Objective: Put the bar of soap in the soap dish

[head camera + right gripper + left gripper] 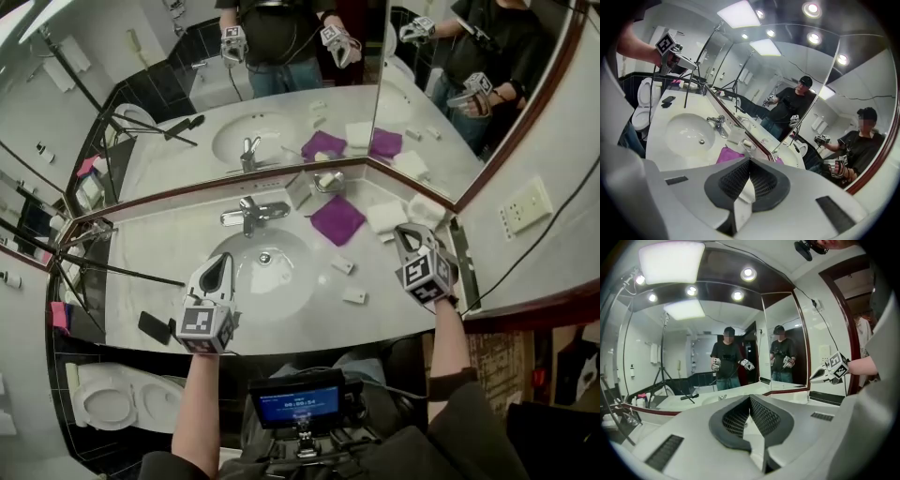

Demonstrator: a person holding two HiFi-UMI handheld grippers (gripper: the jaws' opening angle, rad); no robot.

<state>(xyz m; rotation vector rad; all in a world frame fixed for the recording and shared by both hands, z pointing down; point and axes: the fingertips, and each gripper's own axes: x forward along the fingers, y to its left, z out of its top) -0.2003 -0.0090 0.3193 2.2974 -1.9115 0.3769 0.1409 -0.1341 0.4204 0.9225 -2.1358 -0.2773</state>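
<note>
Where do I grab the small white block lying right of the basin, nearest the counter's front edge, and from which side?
Take the small white block across its narrower width, coming straight down from above: it lies flat on the counter, with bare surface round it. The right gripper is nearer; its jaws are shut and must open first.

Corner mirrors (281, 84) over white counter (309, 319), toilet (108, 398) beside dark tiles (70, 352) (possibly floor), ceiling spotlights (748, 273).
</note>
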